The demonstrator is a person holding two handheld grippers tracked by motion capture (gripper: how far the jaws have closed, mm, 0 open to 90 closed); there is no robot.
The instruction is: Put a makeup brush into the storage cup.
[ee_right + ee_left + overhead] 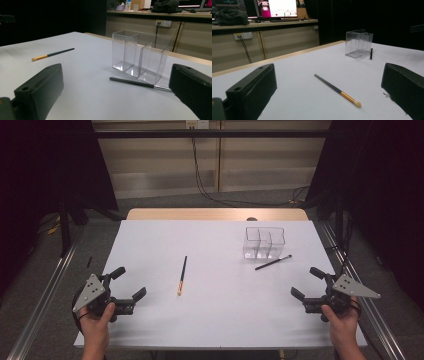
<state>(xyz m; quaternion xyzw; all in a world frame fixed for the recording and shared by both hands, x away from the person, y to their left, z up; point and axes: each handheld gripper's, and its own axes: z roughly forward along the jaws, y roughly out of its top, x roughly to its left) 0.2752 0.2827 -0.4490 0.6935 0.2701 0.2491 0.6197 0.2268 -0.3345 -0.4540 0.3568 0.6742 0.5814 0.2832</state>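
White table point(215, 315) in dark-curtained room, clear organizer point(264, 242), two brushes, both grippers' jaws wide, empty.

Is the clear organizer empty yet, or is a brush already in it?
Empty. The clear organizer stands upright with bare compartments; both brushes lie on the table: black brush beside it, orange-banded brush mid-table.

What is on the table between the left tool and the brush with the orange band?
Nothing. In the high view, only bare white table lies between the left tool and the brush.
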